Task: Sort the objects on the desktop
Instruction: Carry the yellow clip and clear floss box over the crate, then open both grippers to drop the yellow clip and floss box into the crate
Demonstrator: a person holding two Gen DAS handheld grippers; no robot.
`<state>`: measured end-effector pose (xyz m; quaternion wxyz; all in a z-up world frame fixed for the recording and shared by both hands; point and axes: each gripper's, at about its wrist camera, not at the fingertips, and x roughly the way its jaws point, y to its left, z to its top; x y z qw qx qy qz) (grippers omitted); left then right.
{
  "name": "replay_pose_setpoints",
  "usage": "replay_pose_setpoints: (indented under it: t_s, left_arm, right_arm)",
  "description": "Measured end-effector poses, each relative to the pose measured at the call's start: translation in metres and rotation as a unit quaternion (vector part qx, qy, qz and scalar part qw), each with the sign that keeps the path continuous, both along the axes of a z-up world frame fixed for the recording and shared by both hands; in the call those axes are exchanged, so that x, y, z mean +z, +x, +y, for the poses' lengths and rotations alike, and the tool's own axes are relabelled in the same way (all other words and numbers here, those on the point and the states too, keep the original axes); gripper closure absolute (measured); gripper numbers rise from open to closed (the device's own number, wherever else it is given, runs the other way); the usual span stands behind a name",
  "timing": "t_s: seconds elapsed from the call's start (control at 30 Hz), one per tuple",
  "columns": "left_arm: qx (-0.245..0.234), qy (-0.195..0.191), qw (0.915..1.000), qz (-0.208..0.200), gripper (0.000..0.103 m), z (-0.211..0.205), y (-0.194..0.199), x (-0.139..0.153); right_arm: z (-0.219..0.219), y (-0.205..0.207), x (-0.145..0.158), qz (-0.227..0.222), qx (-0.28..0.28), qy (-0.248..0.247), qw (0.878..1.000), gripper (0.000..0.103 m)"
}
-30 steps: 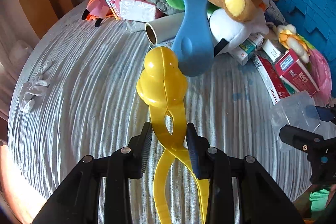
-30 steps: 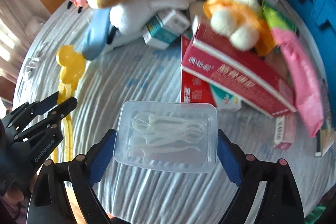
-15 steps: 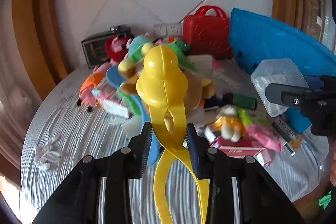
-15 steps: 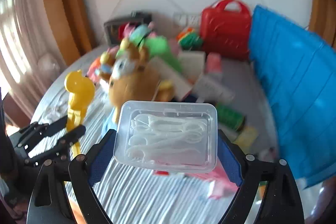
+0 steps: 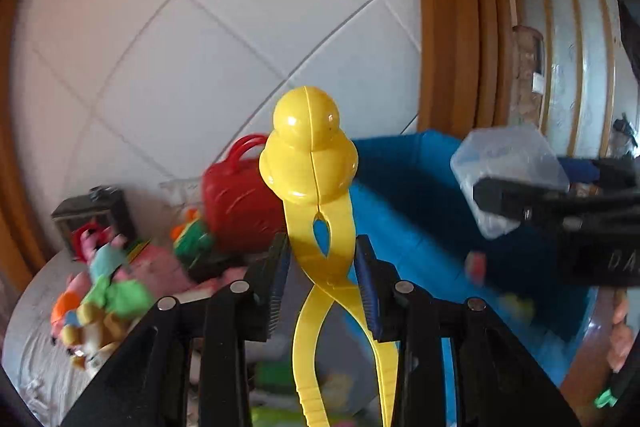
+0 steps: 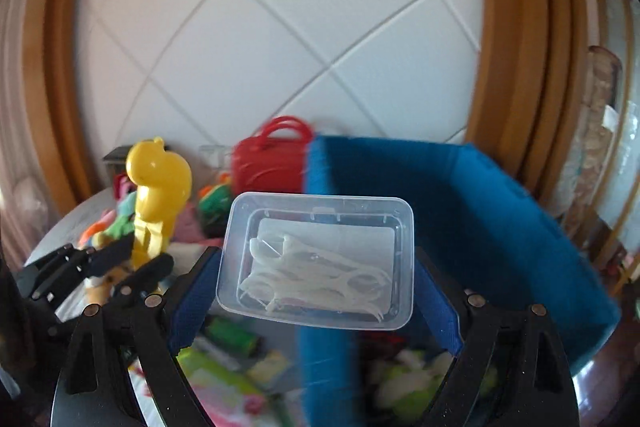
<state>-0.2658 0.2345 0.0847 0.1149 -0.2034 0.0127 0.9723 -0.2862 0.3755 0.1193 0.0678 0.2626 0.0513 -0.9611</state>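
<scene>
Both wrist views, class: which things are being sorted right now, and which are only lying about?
In hand:
- yellow duck tongs, clamped in the left gripper
- clear box of floss picks, clamped in the right gripper
- blue bin, probably where they go

Lying about:
- red toy case
- soft toys on the table
- green bottle

Yellow plastic duck-shaped snowball clamp (image 5: 307, 163), mould halves closed, head up, held upright in the air; its crossed yellow handles pinched between the left gripper (image 5: 323, 279) pads, well above the table. Also seen at left in the right wrist view (image 6: 158, 183). Clear rectangular plastic box (image 6: 316, 261) of white floss picks, lid on, tilted slightly, gripped at its short ends by the right gripper (image 6: 316, 291), raised in front of the open blue fabric bin (image 6: 500, 211). Box appears blurred at right in the left wrist view (image 5: 508, 175).
</scene>
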Motion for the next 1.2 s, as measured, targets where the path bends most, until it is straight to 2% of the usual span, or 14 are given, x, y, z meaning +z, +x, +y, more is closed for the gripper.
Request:
replay_pose_setpoints:
  t_s: [0.17,0.23,0.33,0.37,0.47,0.63,0.7,0.73,0.83,0.9,0.93,1.03,1.1,1.2]
  left_arm:
    - [-0.017,0.030,0.9991,-0.025,0.071,0.081,-0.065,0.035]
    - [-0.029,0.041,0.9970,-0.058,0.071,0.111,-0.095,0.042]
    - [-0.043,0.054,0.9866,-0.148,0.071,0.147,-0.144,0.030]
    - [-0.036,0.047,0.9805,-0.187,0.071,0.161,-0.164,0.018]
    - [-0.014,0.004,0.9652,-0.261,0.071,0.190,-0.198,-0.021]
    - [-0.018,-0.043,0.9212,-0.386,0.071,0.215,-0.230,-0.094]
    - [-0.027,-0.054,0.9086,-0.413,0.071,0.221,-0.232,-0.108]
    - [-0.029,-0.059,0.9056,-0.419,0.071,0.223,-0.231,-0.111]
    - [-0.030,-0.098,0.8941,-0.436,0.071,0.232,-0.227,-0.123]
    - [-0.037,-0.108,0.8845,-0.452,0.071,0.236,-0.226,-0.131]
    - [-0.040,-0.109,0.8820,-0.457,0.071,0.237,-0.225,-0.133]
    - [-0.044,-0.108,0.8853,-0.450,0.068,0.235,-0.222,-0.130]
    - [-0.039,-0.105,0.8893,-0.443,0.061,0.232,-0.223,-0.126]
    - [-0.033,-0.090,0.8968,-0.432,0.059,0.226,-0.219,-0.114]
  right_arm:
    - [0.091,-0.062,0.003,-0.035,-0.030,0.008,0.999,0.012]
    - [0.123,-0.092,-0.006,-0.059,-0.042,0.014,0.997,0.012]
    - [0.164,-0.123,-0.029,-0.108,-0.058,0.015,0.992,0.012]
    - [0.171,-0.133,-0.039,-0.129,-0.058,0.016,0.990,0.012]
    - [0.190,-0.160,-0.082,-0.212,-0.053,0.024,0.976,0.012]
    - [0.206,-0.191,-0.142,-0.319,-0.058,0.044,0.945,0.012]
    - [0.209,-0.195,-0.159,-0.355,-0.054,0.049,0.932,0.012]
    - [0.209,-0.195,-0.164,-0.367,-0.051,0.052,0.928,0.012]
    - [0.209,-0.194,-0.188,-0.430,-0.028,0.042,0.901,0.012]
    - [0.206,-0.191,-0.192,-0.440,-0.025,0.057,0.896,0.012]
    - [0.204,-0.189,-0.194,-0.443,-0.025,0.068,0.894,0.012]
    - [0.211,-0.197,-0.192,-0.450,-0.019,0.074,0.890,0.012]
    - [0.216,-0.203,-0.186,-0.451,-0.019,0.068,0.890,0.011]
    - [0.218,-0.198,-0.171,-0.437,-0.027,0.069,0.896,0.003]
